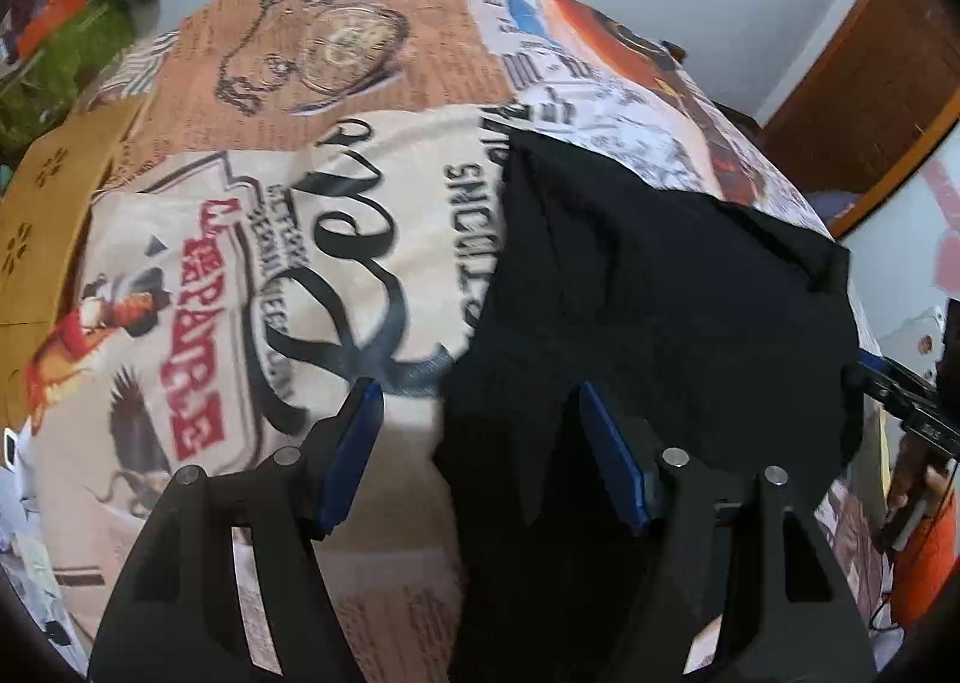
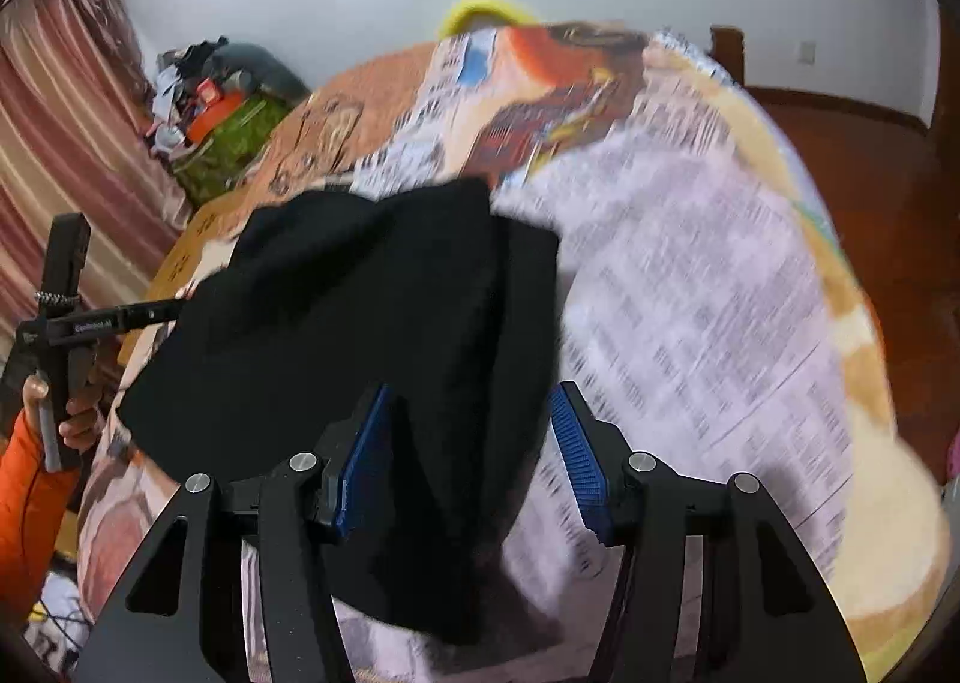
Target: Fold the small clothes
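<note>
A small black garment (image 1: 660,311) lies on a table covered with a printed cloth (image 1: 288,263). In the left wrist view my left gripper (image 1: 480,401) is open, its blue pads astride the garment's near left edge. In the right wrist view the same garment (image 2: 372,311) lies ahead, and my right gripper (image 2: 474,401) is open with its pads on either side of the garment's near end. The other gripper (image 2: 120,317) shows at the garment's left edge, held by a hand in an orange sleeve. The image is blurred.
A brown cardboard box (image 1: 54,215) sits at the table's left edge. A pile of green and mixed items (image 2: 228,131) lies beyond the table at the left. A yellow object (image 2: 480,8) peeks over the far edge. Striped curtains (image 2: 60,143) hang at the left.
</note>
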A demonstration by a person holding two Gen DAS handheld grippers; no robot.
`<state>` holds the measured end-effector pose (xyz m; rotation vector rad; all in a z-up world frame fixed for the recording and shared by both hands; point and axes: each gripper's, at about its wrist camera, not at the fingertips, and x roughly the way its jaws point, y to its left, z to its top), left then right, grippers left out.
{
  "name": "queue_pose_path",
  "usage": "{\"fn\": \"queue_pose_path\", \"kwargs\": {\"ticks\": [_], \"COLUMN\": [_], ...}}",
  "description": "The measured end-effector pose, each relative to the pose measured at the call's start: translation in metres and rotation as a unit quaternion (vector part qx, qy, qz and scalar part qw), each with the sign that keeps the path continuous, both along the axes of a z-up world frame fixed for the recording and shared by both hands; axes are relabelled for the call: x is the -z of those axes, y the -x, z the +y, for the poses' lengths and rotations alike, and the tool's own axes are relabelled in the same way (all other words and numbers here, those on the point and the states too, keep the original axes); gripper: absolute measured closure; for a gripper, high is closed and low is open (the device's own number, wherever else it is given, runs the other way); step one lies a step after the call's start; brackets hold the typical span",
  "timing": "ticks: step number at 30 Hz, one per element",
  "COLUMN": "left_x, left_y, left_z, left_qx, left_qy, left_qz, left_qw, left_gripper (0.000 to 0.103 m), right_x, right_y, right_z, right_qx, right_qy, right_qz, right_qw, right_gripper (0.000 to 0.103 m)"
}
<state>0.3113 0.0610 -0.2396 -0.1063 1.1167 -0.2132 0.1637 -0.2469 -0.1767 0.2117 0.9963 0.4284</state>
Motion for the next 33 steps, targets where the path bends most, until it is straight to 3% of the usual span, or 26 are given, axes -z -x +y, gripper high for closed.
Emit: {"fn": "queue_pose_path", "kwargs": {"ticks": [2,6,7,11,17,20,24,28,33], "left_x": [0.005,0.013,0.011,-0.023,-0.085,-0.097,-0.082,-0.035,0.012], "left_y": [0.0,-0.008,-0.008,-0.002,-0.01,-0.024,-0.052,-0.082,-0.092], "left_z": [-0.011,-0.026,-0.029,-0.044,-0.062,-0.076,-0.085,-0.072,-0.059], "left_qx": [0.011,0.014,0.015,0.02,0.022,0.029,0.02,-0.011,-0.026], "left_qy": [-0.016,-0.038,-0.056,-0.1,-0.098,-0.101,-0.109,-0.098,-0.078], "left_qz": [0.003,0.019,0.009,-0.06,-0.142,-0.161,-0.148,-0.089,-0.038], "left_qw": [0.9998,0.999,0.9983,0.993,0.9847,0.9814,0.9827,0.9912,0.9959], "left_gripper": [0.04,0.091,0.096,0.099,0.099,0.099,0.099,0.099,0.099], "right_x": [0.006,0.01,0.011,0.012,0.014,0.008,-0.01,-0.026,-0.015], "right_y": [0.001,0.001,0.001,0.003,0.007,0.01,0.013,-0.004,-0.046], "right_z": [0.003,0.007,0.008,0.008,0.004,0.001,-0.004,-0.012,-0.012], "right_qx": [-0.001,-0.003,-0.004,-0.005,0.002,0.004,0.006,0.012,0.014], "right_qy": [-0.002,0.0,0.001,0.007,0.002,0.004,0.017,0.028,0.013], "right_qz": [0.009,0.014,0.014,0.012,0.009,0.004,-0.021,-0.05,-0.034], "right_qw": [1.0,1.0,1.0,1.0,1.0,1.0,1.0,0.998,0.999], "right_gripper": [0.058,0.07,0.074,0.08,0.085,0.086,0.086,0.083,0.077]}}
